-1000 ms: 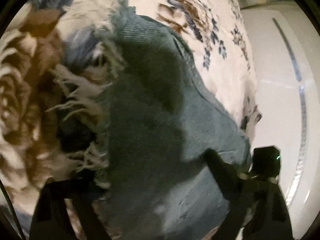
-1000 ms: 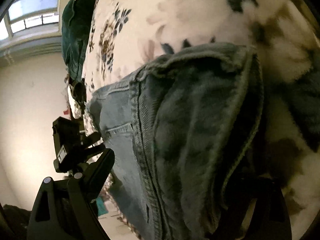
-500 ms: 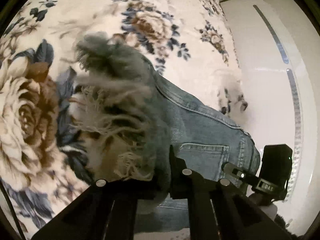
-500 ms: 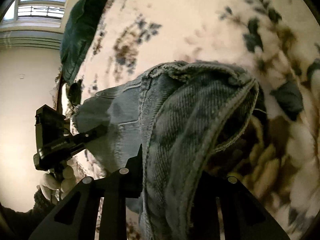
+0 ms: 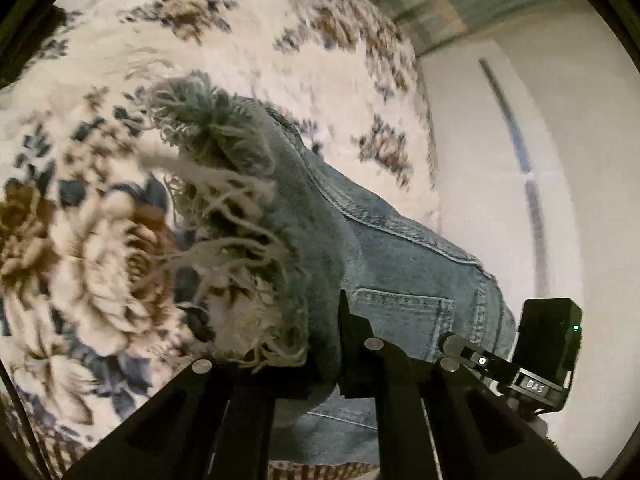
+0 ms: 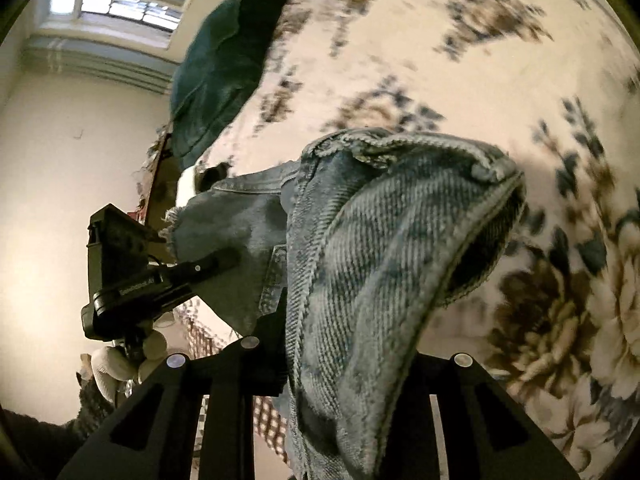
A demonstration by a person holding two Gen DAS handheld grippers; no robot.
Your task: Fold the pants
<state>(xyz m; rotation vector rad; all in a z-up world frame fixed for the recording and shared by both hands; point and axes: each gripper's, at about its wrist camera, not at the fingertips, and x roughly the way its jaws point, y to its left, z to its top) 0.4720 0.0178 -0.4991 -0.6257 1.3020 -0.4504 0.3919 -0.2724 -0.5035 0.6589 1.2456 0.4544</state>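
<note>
Floral bedspread (image 6: 460,40) motion-blurred, far pattern unreadable.

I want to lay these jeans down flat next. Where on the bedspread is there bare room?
The floral bedspread is bare beyond the lifted jeans, between them and the dark green pillow. The left view shows bare bedspread past the frayed hem toward the far edge. It is crowded near the wall side, where the left tool grips denim.

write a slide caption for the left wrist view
Left gripper clamps the frayed hem of the denim pants, lifted above the floral blanket.
</note>
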